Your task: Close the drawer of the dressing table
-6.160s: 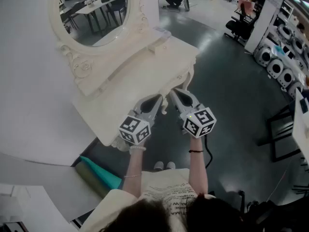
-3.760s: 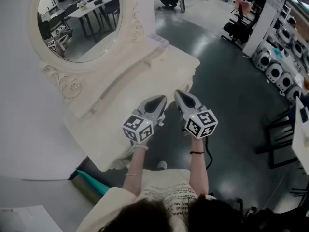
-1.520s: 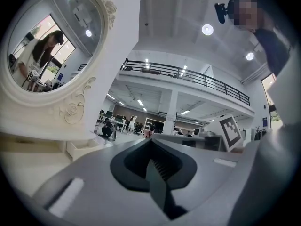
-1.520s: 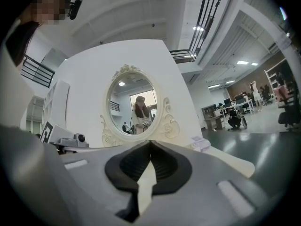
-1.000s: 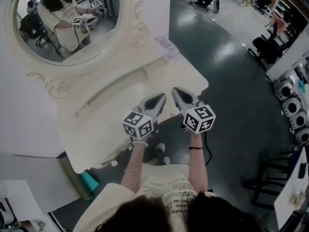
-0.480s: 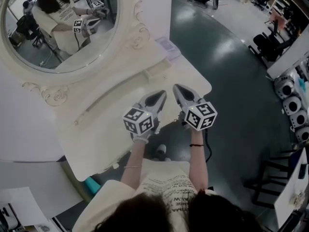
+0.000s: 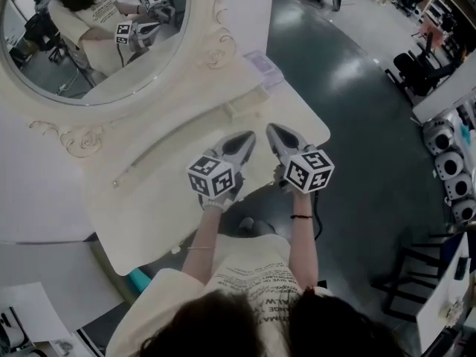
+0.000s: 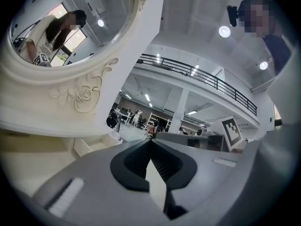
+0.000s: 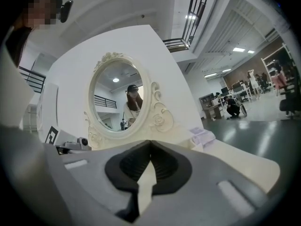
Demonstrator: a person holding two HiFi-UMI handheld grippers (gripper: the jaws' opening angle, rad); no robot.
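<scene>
Left tool (image 7: 248,134) and right tool (image 7: 272,128) both closed on nothing, held side by side above the near edge of a cream carved dressing table (image 7: 149,188), oval mirror (image 7: 82,50) at far left.

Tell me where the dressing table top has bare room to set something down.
The tabletop is bare left of the left gripper, between the raised back ledge and the front edge. Crowded: right gripper beside it at the right front, small box at the back right corner.

Cream printed T-shirt (image 7: 249,274), dark hair (image 7: 297,332).
Grey left gripper (image 7: 245,138) and right gripper (image 7: 273,131), each bearing a black-and-white marker cube (image 7: 211,177); black band (image 7: 300,216) on right wrist.
</scene>
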